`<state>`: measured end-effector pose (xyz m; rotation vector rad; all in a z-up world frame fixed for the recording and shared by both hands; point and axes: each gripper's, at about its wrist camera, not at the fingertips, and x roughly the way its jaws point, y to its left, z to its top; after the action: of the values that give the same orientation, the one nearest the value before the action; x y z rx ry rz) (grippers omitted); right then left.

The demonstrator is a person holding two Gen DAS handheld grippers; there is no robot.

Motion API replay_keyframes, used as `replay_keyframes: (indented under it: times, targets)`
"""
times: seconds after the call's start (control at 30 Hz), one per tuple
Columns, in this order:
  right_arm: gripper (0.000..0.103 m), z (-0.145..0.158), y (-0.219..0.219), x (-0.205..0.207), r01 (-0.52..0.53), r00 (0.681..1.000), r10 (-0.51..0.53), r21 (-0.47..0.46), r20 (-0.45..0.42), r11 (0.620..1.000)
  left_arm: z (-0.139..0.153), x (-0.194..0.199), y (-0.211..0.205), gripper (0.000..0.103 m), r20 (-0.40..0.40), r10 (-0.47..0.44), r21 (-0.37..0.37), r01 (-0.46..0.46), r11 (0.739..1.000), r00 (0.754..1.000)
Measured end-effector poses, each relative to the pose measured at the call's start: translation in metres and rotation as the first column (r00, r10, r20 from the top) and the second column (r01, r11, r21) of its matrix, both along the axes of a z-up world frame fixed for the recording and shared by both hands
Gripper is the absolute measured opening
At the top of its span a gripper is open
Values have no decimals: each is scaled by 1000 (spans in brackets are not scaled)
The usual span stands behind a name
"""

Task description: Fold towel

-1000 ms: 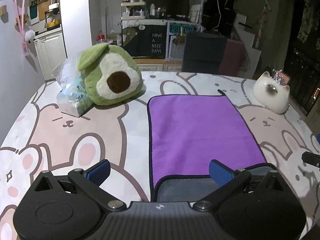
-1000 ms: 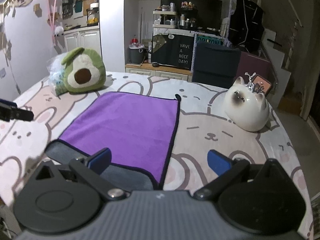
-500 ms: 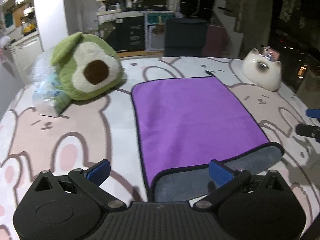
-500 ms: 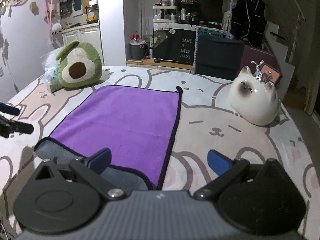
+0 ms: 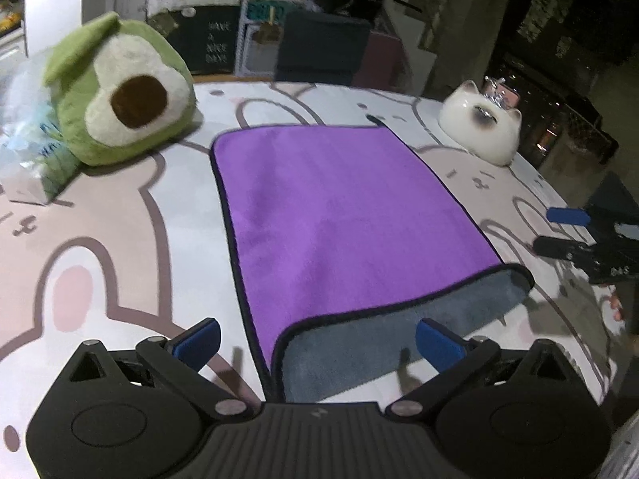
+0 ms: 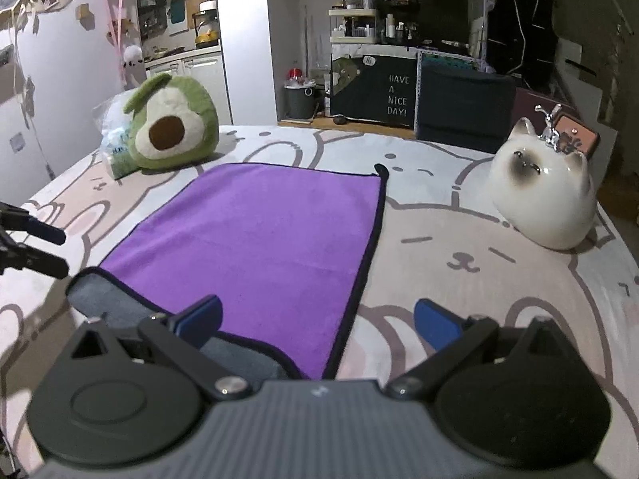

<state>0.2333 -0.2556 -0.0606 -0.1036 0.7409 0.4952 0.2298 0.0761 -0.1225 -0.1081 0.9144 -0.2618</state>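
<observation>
A purple towel [image 5: 339, 215] with a black hem lies flat on the bunny-print table cover, its grey underside [image 5: 383, 339] showing along the near edge; it also shows in the right wrist view [image 6: 259, 247]. My left gripper [image 5: 317, 343] is open and empty, hovering over the towel's near left corner. My right gripper [image 6: 317, 321] is open and empty over the near right corner. The right gripper shows at the right of the left wrist view [image 5: 567, 231]. The left gripper shows at the left edge of the right wrist view [image 6: 36, 247].
A green avocado plush [image 5: 120, 92] and a plastic bag [image 5: 24, 147] sit at the far left. A white cat figurine [image 6: 543, 191] stands at the far right. A dark chair [image 6: 463, 107] stands beyond the table's far edge.
The left gripper has turned to the right and tilted, so the towel sits more centred in its view. The right gripper has edged forward slightly. Both stay open.
</observation>
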Motion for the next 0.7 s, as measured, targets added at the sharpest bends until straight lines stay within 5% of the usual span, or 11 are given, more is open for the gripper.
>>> replay_keyframes:
  times: [0.17, 0.33, 0.7]
  targets:
    - [102, -11, -8, 15, -27, 996, 32, 59, -85, 998, -10, 6, 7, 83, -51, 0, -34, -2, 999, 999]
    - [74, -22, -8, 21, -72, 978, 88, 87, -191, 994, -16, 10, 11, 65, -92, 4, -56, -9, 998, 996]
    - [40, -44, 7, 28, -131, 930, 148, 75, -336, 989, -26, 13, 8, 38, -149, -25, -30, 21, 999, 988]
